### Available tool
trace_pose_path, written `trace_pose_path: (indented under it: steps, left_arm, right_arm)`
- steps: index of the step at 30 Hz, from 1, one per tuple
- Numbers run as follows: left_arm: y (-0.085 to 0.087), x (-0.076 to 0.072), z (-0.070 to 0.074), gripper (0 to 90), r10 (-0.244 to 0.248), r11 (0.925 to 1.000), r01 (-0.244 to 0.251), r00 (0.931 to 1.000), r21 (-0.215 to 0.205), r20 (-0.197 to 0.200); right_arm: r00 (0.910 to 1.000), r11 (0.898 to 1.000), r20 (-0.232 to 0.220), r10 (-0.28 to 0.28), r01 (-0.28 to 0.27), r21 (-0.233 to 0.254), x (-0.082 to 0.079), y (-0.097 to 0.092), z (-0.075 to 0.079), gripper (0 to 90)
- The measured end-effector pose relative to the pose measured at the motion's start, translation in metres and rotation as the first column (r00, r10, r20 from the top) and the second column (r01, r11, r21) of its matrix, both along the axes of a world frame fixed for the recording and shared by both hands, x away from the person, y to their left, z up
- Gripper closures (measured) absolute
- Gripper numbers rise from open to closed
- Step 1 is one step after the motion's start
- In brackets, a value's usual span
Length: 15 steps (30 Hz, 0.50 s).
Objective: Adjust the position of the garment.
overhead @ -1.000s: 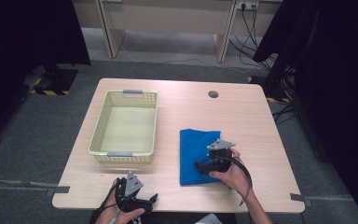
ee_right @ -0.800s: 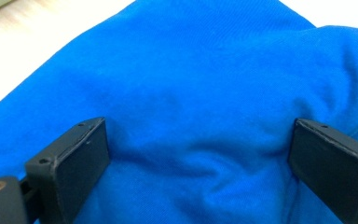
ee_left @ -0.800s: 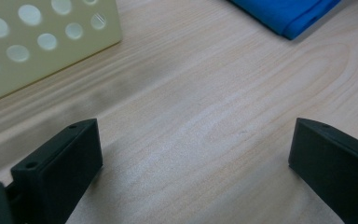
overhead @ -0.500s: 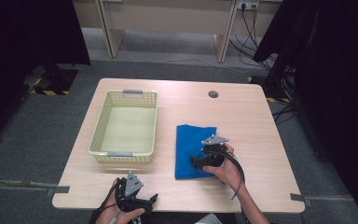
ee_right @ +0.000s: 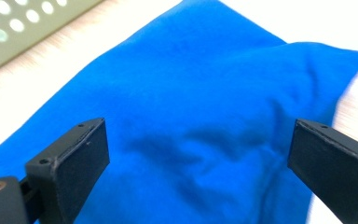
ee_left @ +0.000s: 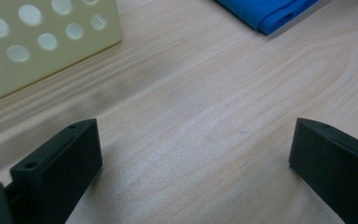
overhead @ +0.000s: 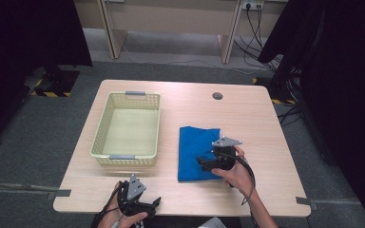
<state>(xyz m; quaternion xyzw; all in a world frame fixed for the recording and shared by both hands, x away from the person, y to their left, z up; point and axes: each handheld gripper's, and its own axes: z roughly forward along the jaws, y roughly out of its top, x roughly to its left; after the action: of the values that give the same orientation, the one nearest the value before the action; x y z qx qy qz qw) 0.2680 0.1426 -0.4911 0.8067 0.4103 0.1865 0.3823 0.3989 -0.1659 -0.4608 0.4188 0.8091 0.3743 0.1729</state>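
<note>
We have right tongs (overhead: 208, 160) spread over the folded blue cloth (overhead: 196, 149), not gripped yet; basket (overhead: 126, 156) empty; left tongs (overhead: 148, 204) spread, idle.

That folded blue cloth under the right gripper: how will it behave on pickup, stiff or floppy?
The folded blue cloth shows soft creases and a rounded folded edge, so it is probably floppy and will sag or unfold when lifted. It looks thin and likely light. On the smooth wooden table, a push from the right gripper, whose jaws stand open over it, would probably bunch it rather than slide it whole.
</note>
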Motion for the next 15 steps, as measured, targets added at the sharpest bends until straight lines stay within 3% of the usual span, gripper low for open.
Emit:
trace_pose_path:
  steps: [15]
  left_arm:
    - [0.0, 0.0, 0.0, 1.3, 0.002, 1.0, -0.002, 1.0, 0.0, 0.001]
  right_arm:
    - [1.0, 1.0, 0.006, -0.007, 0.007, 0.031, -0.021, -0.022, 0.004, 5.5]
